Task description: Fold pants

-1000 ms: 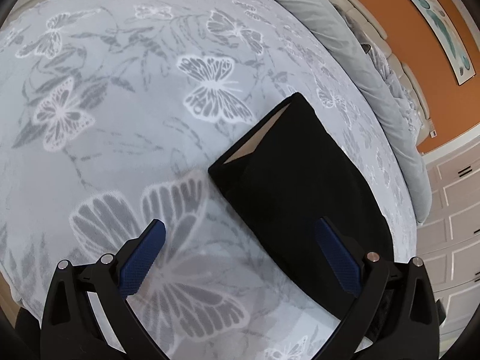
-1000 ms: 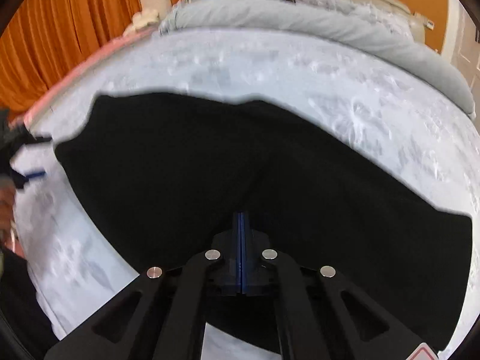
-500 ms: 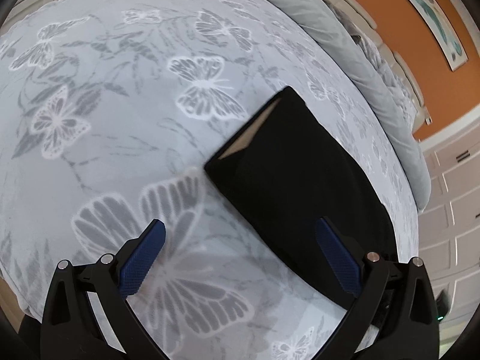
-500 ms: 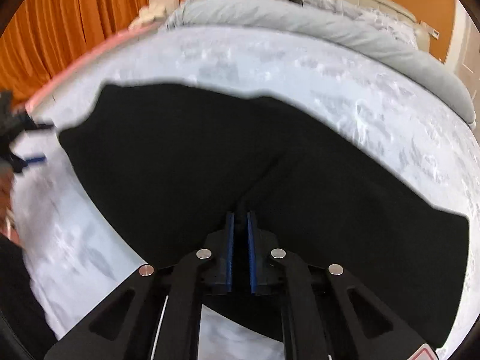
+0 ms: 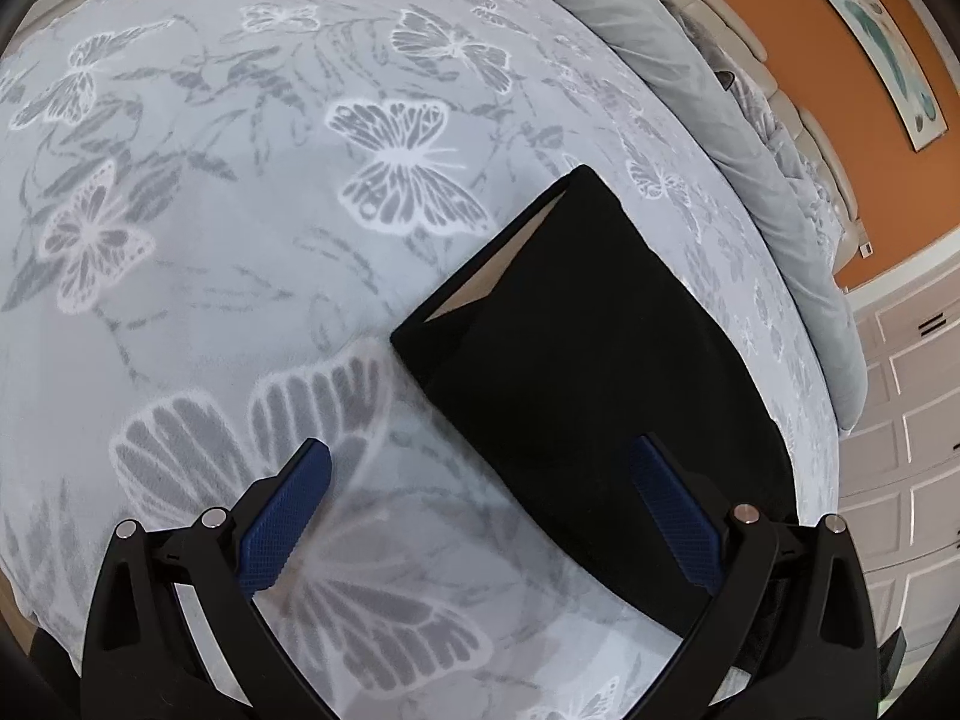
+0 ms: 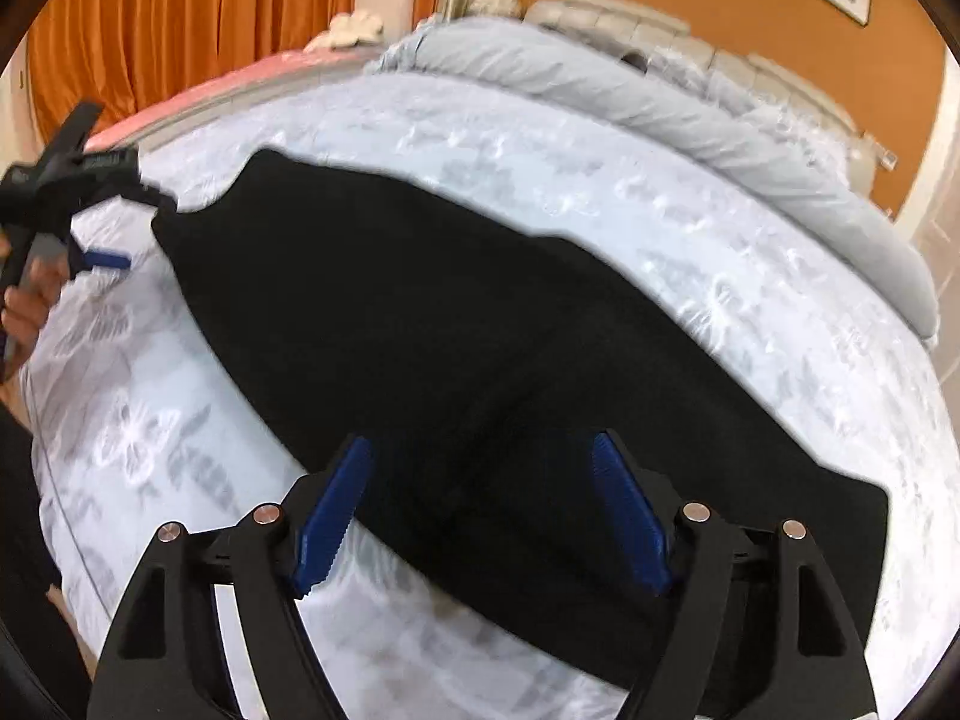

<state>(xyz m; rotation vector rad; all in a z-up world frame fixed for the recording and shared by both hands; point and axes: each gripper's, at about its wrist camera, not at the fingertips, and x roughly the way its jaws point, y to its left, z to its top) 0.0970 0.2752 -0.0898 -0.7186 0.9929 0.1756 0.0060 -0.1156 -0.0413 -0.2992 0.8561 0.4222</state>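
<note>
**Right gripper lets go of the pants**

On the butterfly-print bedspread (image 5: 252, 252), below the rolled grey duvet (image 6: 630, 102), the black pants (image 6: 456, 348) lay flat in a long band. The right gripper (image 6: 480, 510) had just been opening, its jaws wide over the cloth and pinching nothing. The left gripper (image 5: 480, 510) stood wide open and empty at the pants' hem end. Soft, limp and light, by the look; best pinched at a hem corner or edge.

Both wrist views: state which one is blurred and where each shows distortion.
Left wrist view: sharp, the fisheye bulging the bedspread into a dome; right wrist view: motion-smeared on the pants edges and print, with dark corners and the same bowing.
</note>
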